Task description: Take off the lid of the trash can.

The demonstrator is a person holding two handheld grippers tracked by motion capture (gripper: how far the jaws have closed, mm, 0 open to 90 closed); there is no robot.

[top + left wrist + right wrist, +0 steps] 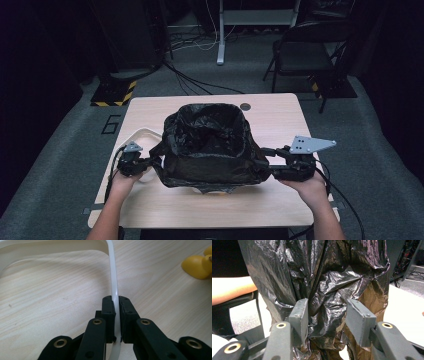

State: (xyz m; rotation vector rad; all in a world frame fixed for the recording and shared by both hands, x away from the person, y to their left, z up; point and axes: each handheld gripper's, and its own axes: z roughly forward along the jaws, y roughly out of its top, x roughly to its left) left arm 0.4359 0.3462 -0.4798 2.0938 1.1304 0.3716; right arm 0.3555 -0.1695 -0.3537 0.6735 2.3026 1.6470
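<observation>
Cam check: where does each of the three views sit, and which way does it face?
High view: above the person's side, facing forward and down on the table; forearms and both claws show.
Left gripper view: on the left claw, facing along a white tray rim it pinches.
Right gripper view: on the right claw, facing the black bag; jaws straddle it.
Shared: black bag in the high and right gripper views.

The black bag [207, 145] covers the bin it lines, so the bin's walls and base stay hidden at the centre of the high view. A white tray [141, 134] is partly hidden behind the bag's left side there. In the left gripper view, a yellow object [197, 265] is cut off by the upper right edge, and what it is cannot be told. In the right gripper view, the bag runs off the top and bottom edges, and a forearm [232, 290] is cut by the left edge.
</observation>
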